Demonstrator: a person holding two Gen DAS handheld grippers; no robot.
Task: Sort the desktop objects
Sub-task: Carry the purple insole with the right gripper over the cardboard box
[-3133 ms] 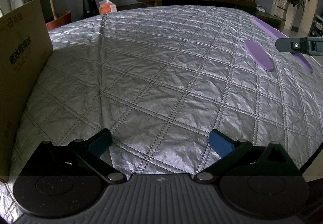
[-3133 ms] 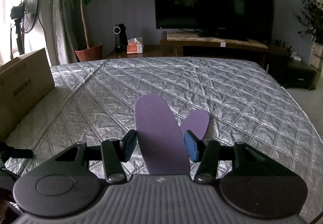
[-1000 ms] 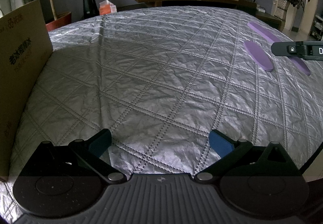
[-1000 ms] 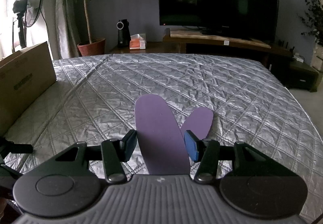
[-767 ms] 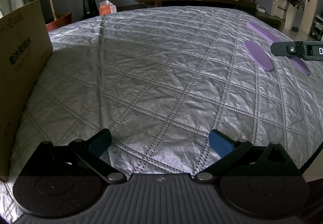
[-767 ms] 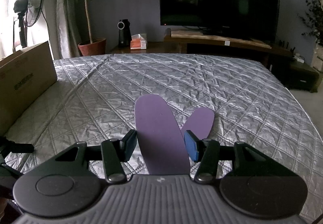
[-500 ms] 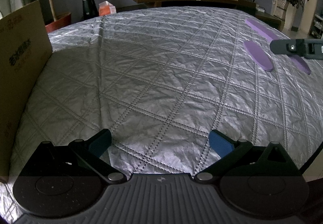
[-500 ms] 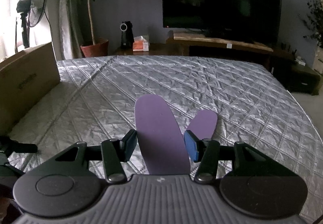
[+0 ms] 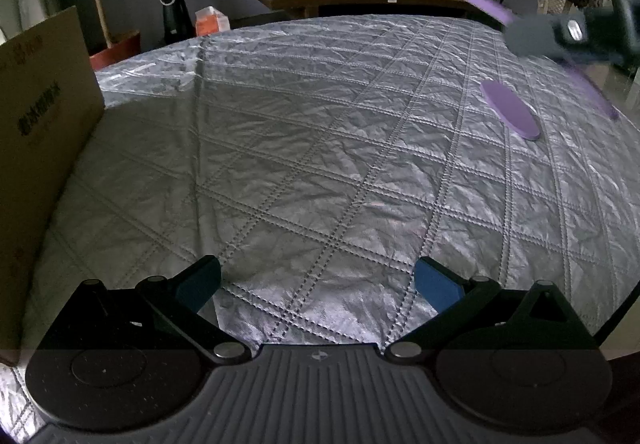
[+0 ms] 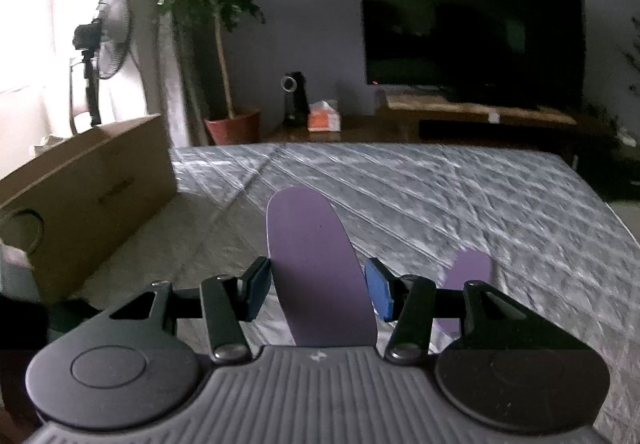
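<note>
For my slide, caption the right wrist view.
Right gripper lifts a flat purple insole above the silver quilted cover.

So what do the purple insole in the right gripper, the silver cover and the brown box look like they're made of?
The purple flat insole in the right gripper looks like matte foam: even colour, no shine, a thin edge, though that is only a guess. The silver quilted cover looks like crinkled foil-like fabric, shiny with stitched diamonds. The brown box looks like plain matte cardboard.
</note>
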